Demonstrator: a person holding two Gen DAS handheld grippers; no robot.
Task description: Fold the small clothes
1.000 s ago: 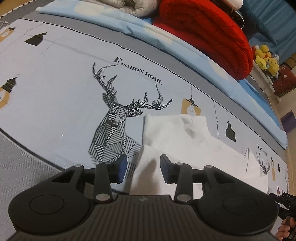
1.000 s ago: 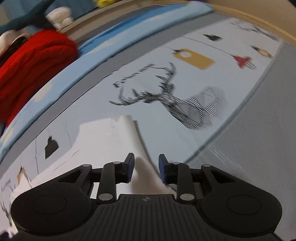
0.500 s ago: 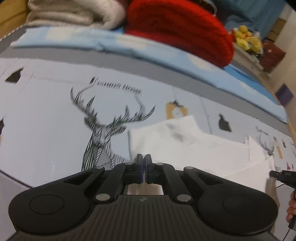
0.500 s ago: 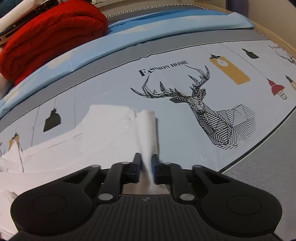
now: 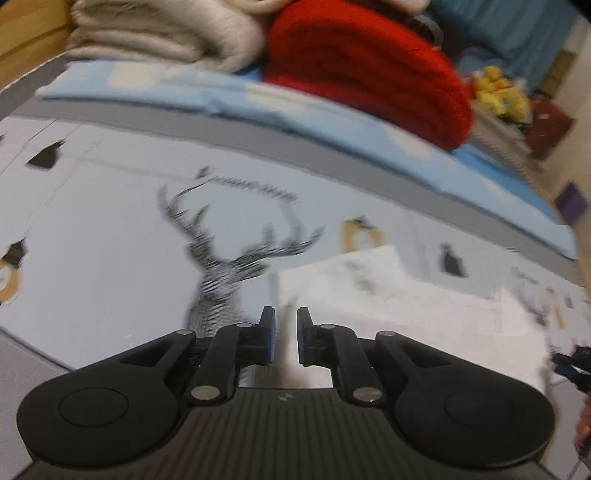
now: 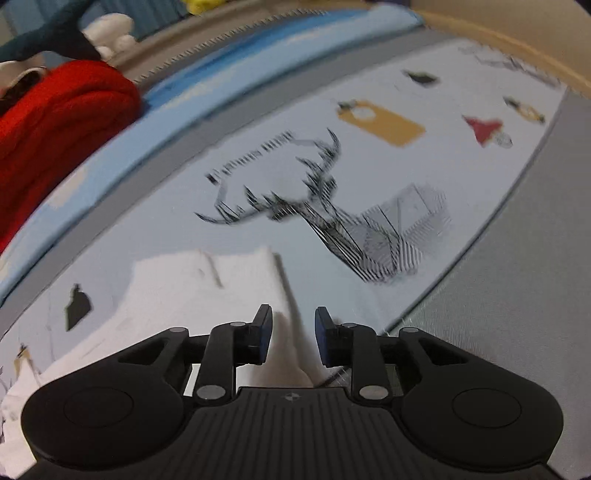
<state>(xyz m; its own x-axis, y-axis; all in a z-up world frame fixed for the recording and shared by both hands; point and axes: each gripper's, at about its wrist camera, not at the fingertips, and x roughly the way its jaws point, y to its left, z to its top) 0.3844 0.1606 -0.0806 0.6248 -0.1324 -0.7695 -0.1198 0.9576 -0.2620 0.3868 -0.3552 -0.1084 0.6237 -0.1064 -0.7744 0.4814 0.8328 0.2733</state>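
A white garment (image 5: 406, 295) lies flat on the deer-print bed sheet (image 5: 110, 240). In the left wrist view its near left edge runs between the fingers of my left gripper (image 5: 285, 332), whose jaws stand slightly apart around the cloth. In the right wrist view the same garment (image 6: 192, 295) has a raised fold at its right edge, and that fold passes between the fingers of my right gripper (image 6: 293, 332), which is open. Both views are blurred by motion.
A folded red blanket (image 5: 369, 66) and a beige blanket (image 5: 159, 33) are stacked on a light blue cover (image 5: 332, 122) at the far side of the bed. Yellow plush toys (image 5: 498, 92) sit beyond. The other gripper shows at the right edge (image 5: 574, 365).
Both grippers closed on the garment's edge half a second ago and have now opened again. Both cameras are moving, with the bed shifting in view.
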